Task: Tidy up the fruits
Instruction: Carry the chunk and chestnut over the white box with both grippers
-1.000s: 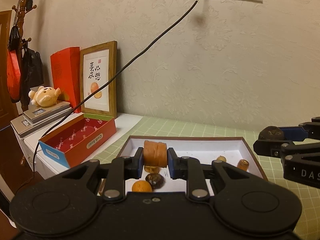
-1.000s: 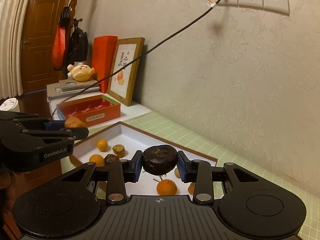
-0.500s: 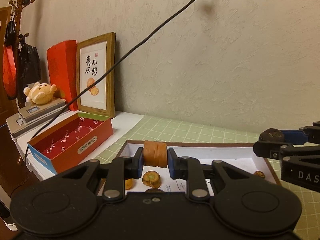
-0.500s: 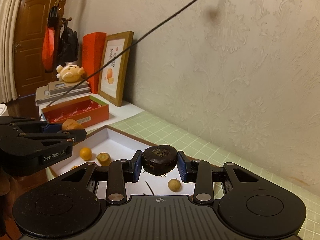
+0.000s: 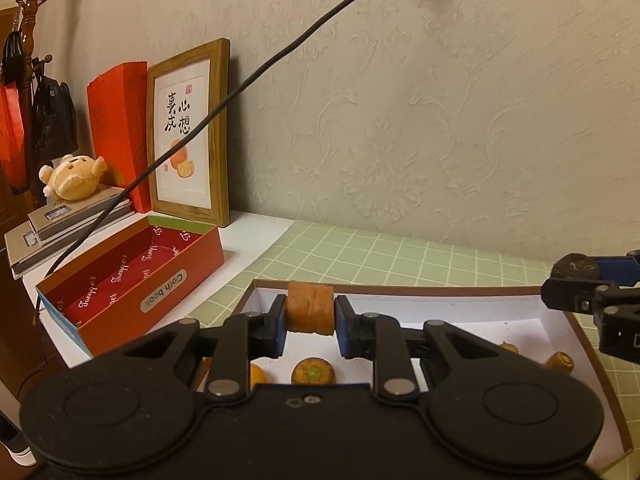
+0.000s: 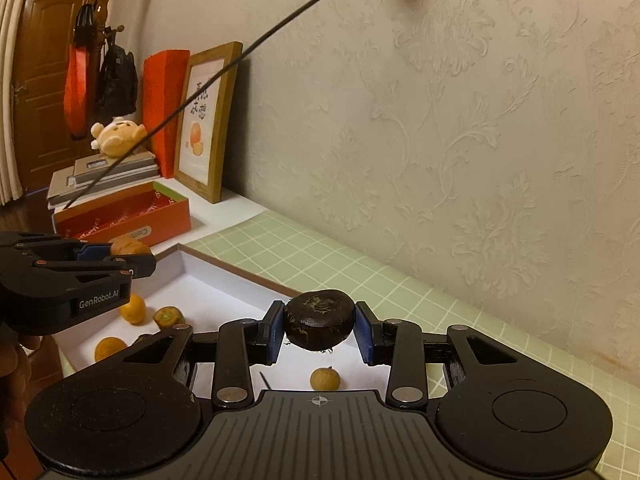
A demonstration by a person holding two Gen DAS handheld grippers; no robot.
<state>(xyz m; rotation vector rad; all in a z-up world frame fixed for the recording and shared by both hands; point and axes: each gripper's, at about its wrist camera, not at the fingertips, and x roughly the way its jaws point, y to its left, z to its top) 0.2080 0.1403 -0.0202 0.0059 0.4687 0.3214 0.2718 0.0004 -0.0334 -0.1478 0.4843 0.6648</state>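
Left wrist view shows the left hand-held gripper clamped on an orange fruit piece above the white tray, with what looks like a cut fruit just below it. Right hand-held gripper pinches a dark round fruit over the same tray, a small tan fruit beneath its fingertips.

Tray on checked mat before wall, loose fruits inside tray, open box left of tray, frame behind box against wall, scales left of box, plush on scales
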